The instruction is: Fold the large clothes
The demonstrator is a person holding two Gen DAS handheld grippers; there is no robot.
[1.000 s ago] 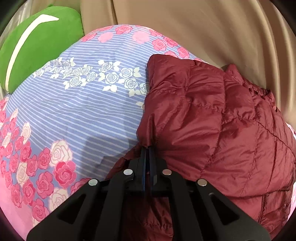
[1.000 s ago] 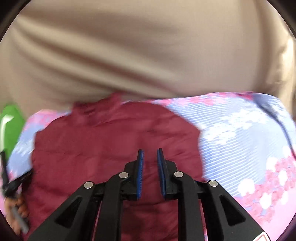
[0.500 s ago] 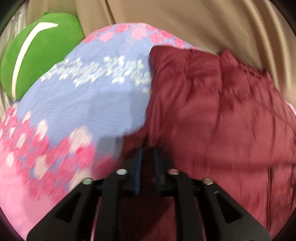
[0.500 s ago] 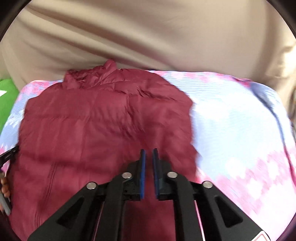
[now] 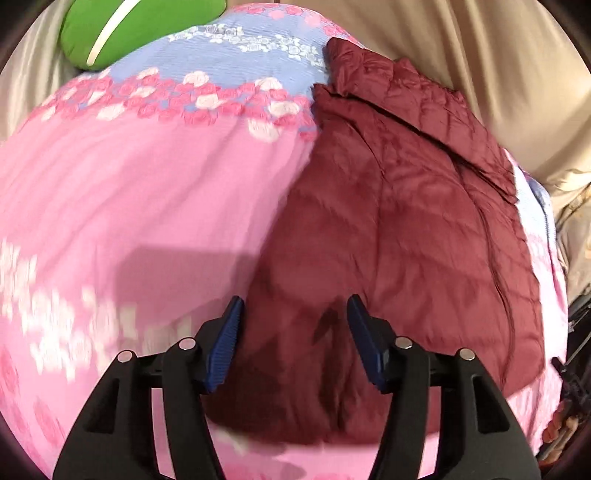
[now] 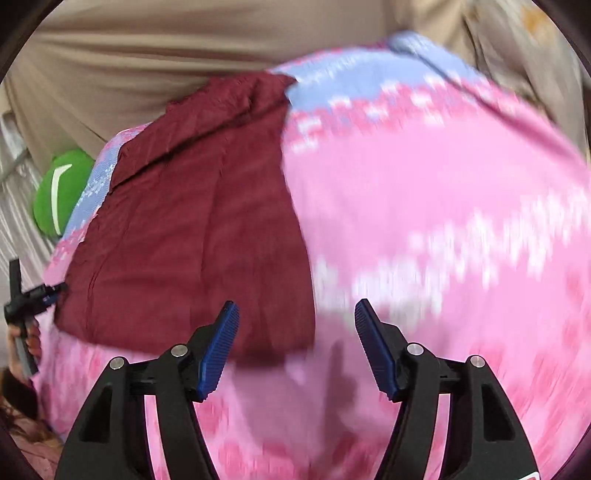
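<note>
The left gripper [image 5: 294, 339] has its blue ribbed pads apart and opening, with nothing pinched; through the gap shows the near hem of the dark maroon quilted puffer jacket [image 5: 399, 229], lying loose below. The right gripper [image 6: 296, 343] is likewise spread and opening, empty, over the pink bedding with only the jacket's near right corner [image 6: 280, 332] just past its left pad.

The jacket lies flat on the pink-and-lavender rose-printed bedspread [image 5: 147, 192], its long axis running away from both grippers toward the collar at the far edge, beside the beige curtain [image 5: 480, 48]. From the left gripper it spreads ahead and to the right; from the right gripper, ahead and to the left. The left gripper sits nearer the hem, judging by how much cloth fills its view.

The shell looks thin, slick and puffy, stitched in soft panels. A green plush cushion with a white stripe [image 5: 133, 26] rests at the far left corner.
</note>
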